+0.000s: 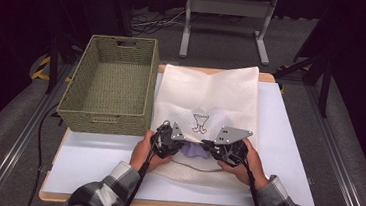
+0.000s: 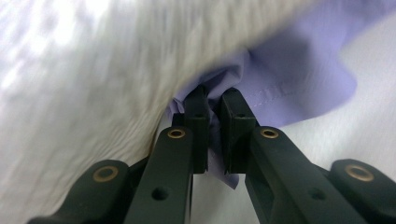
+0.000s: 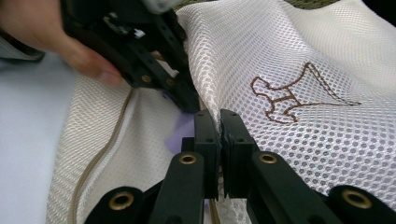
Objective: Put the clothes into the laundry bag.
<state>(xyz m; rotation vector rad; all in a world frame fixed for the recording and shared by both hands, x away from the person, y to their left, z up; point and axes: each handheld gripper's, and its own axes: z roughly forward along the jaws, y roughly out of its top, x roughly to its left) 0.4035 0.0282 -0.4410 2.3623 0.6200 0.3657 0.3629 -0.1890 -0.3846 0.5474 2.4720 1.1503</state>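
A white mesh bag [image 1: 207, 92] with a brown embroidered mark [image 1: 200, 122] lies flat on the table, its mouth toward the person. A lavender cloth [image 1: 194, 150] sticks out of that mouth. My left gripper [image 2: 214, 100] is shut on a fold of the lavender cloth [image 2: 289, 79], right under the bag's mesh [image 2: 93, 93]. My right gripper [image 3: 219, 119] is shut on the edge of the mesh bag [image 3: 289, 56] beside the mark. The left gripper [image 3: 187, 100] is close in front of it, with a bit of lavender cloth [image 3: 180, 135] under it. Both grippers [image 1: 196, 144] meet nearly tip to tip.
A woven olive basket [image 1: 107, 119] stands at the table's left, just beyond the left hand. The bag's tan drawstring [image 3: 100, 154] runs along its near hem. The white table top [image 1: 100, 166] extends toward its front edge, and a metal stand [image 1: 227, 9] is on the floor behind.
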